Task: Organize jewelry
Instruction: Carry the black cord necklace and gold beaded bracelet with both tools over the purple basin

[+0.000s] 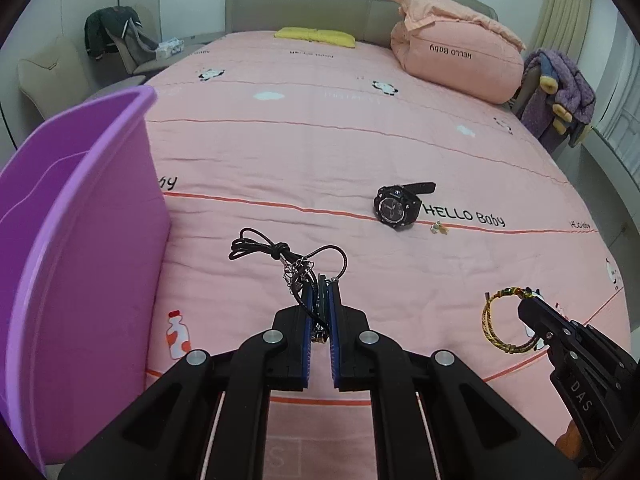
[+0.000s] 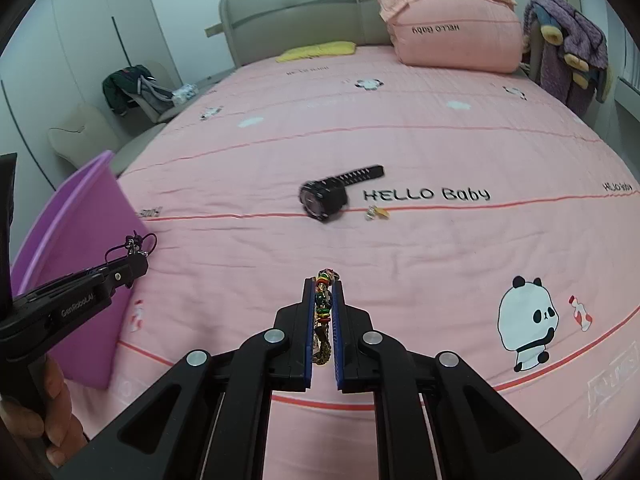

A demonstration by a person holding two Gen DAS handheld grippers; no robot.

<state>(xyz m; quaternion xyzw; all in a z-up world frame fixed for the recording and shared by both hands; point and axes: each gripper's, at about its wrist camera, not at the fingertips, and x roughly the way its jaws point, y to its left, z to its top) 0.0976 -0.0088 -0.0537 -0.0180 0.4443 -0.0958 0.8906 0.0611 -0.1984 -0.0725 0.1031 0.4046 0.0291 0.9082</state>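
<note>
My left gripper (image 1: 322, 280) is shut on a black cord necklace (image 1: 280, 250) with metal charms, held above the pink bedspread just right of the purple bin (image 1: 80, 208). In the right wrist view the left gripper (image 2: 138, 258) hangs in front of the purple bin (image 2: 84, 240). My right gripper (image 2: 323, 282) is shut on a braided yellow bracelet (image 2: 323, 312) with coloured beads. The left wrist view shows the bracelet (image 1: 498, 320) as a hoop hanging from the right gripper (image 1: 526, 300). A black wristwatch (image 1: 396, 206) (image 2: 326, 196) lies mid-bed, with a small gold earring (image 1: 439, 228) (image 2: 376, 212) beside it.
The pink bedspread (image 2: 440, 260) covers the whole bed. A rolled pink quilt (image 1: 456, 60) and a yellow cloth (image 1: 316, 36) lie by the headboard. Chairs with clothes stand at far left (image 1: 116, 36) and far right (image 1: 560, 88). A hand (image 2: 44, 412) holds the left gripper's handle.
</note>
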